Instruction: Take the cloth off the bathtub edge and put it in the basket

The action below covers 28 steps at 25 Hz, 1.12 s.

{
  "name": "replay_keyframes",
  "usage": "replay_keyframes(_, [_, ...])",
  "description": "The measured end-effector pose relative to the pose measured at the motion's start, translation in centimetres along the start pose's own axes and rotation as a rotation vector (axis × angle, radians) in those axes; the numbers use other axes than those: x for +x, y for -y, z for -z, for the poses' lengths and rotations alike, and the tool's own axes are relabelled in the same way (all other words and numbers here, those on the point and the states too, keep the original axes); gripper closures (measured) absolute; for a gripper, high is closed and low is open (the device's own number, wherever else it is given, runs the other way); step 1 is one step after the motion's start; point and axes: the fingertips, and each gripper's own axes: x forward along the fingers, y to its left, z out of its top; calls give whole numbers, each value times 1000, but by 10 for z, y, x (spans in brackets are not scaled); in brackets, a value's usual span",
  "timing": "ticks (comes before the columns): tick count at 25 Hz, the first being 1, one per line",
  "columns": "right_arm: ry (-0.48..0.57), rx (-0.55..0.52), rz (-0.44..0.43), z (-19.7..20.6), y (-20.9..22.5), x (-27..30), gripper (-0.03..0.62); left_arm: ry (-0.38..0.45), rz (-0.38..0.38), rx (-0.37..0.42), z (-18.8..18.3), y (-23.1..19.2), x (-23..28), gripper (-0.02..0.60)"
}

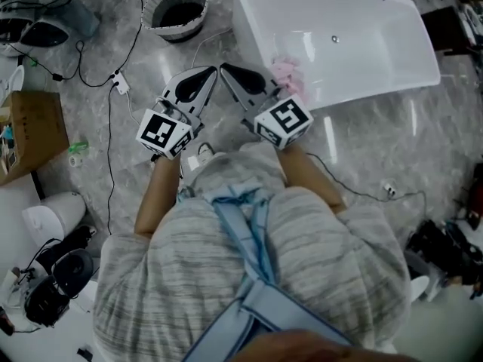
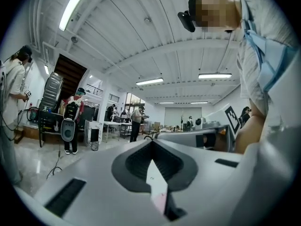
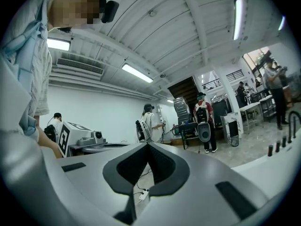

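Observation:
A pink cloth lies crumpled on the near edge of the white bathtub at the upper right of the head view. The round basket, dark inside, stands on the floor to the tub's left. Both grippers are held up in front of the person, tips nearly meeting, between basket and tub. My left gripper is shut with nothing in it. My right gripper is shut and empty too, its tips a short way left of the cloth. Both gripper views look out level across the room; neither shows cloth or basket.
A cardboard box sits at the left. A power strip and black cables trail over the marble floor near the basket. White and black appliances crowd the lower left and dark gear the lower right. Several people stand across the room.

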Motion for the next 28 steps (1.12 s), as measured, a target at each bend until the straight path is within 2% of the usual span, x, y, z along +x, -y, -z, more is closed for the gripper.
replay_keyframes(10, [10, 13, 80, -14, 96, -82, 589, -21, 95, 5, -1, 52, 108, 580])
replay_keyframes(16, [16, -43, 123, -30, 151, -132, 589, -41, 174, 46, -4, 88, 169, 580])
replay_keyframes(22, [-12, -97, 154, -31, 202, -177, 589, -46, 179, 74, -2, 105, 221, 580])
replay_keyframes(28, [-35, -90, 165, -24, 235, -209, 589, -91, 173, 116, 3, 117, 252, 580])
